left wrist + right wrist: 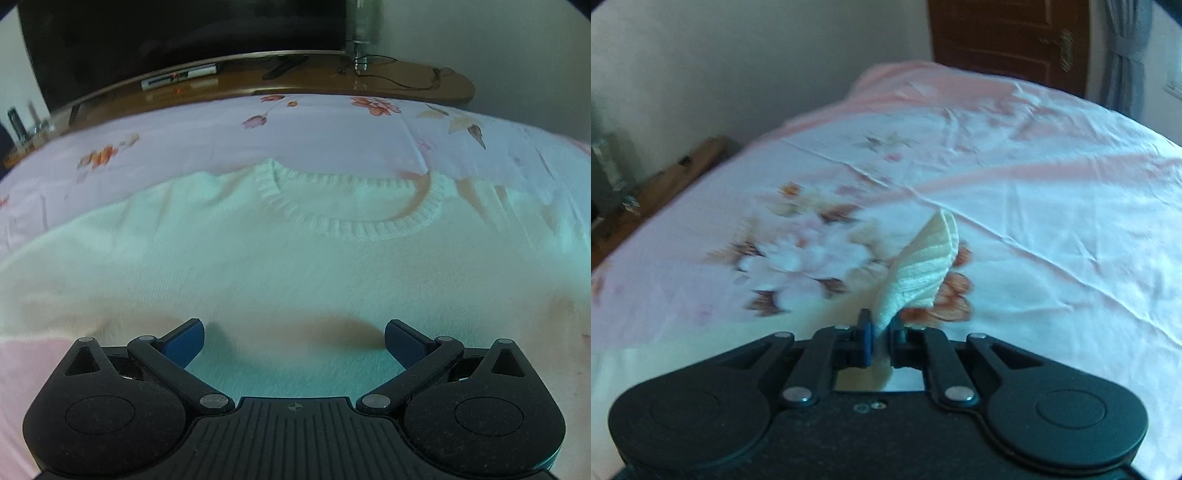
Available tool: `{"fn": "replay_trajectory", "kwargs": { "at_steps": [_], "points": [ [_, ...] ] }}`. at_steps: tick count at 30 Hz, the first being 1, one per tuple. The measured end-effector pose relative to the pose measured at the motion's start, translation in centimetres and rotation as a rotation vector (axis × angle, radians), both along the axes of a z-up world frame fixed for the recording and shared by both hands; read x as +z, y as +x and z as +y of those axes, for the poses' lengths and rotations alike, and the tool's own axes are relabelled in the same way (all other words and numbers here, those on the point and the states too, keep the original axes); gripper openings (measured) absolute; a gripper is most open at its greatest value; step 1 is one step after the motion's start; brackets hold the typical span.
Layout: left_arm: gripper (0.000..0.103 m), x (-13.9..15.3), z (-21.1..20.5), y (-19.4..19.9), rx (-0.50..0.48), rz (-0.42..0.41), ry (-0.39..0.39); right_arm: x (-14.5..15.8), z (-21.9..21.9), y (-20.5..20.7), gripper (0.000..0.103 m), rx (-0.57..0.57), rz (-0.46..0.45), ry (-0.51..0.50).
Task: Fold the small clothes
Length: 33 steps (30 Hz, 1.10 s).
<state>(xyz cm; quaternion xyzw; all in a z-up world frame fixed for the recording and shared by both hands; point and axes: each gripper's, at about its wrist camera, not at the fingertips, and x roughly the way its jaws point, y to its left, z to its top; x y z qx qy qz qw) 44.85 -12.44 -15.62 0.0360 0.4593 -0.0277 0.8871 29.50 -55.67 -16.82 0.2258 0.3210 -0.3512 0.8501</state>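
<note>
The sweater point(295, 258) lies flat on the bed point(184, 147), front side up, with its ribbed neckline point(351, 225) toward the far edge. The bed carries a pink floral sheet point(1052, 221). The left tongs point(294, 341) are released: both blue pads point(188, 341) stand wide apart just above the lower part of the sweater, with nothing between them. The right tongs point(881, 334) are clenched on a ribbed edge of the sweater point(919, 269) (cream knit, bunched into a fan shape), which rises from between the pads over the sheet. A wooden shelf point(332, 79) runs beyond the far side of the bed.
</note>
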Motion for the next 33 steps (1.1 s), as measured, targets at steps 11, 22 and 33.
{"fn": "replay_trajectory", "kwargs": {
  "at_steps": [11,22,33],
  "points": [
    [0.103,2.4,7.0,-0.6,0.12,-0.034,-0.063,5.7,20.8,9.2,0.009,0.646,-0.16,0.01],
    [0.103,1.9,10.6,-0.2,0.172,0.033,-0.22,0.5,34.7,13.9,0.058,1.017,-0.039,0.162],
    [0.074,-0.9,5.7,0.2,0.138,0.107,-0.432,0.6,26.7,7.3,0.068,0.79,0.001,-0.019]
  ]
}}
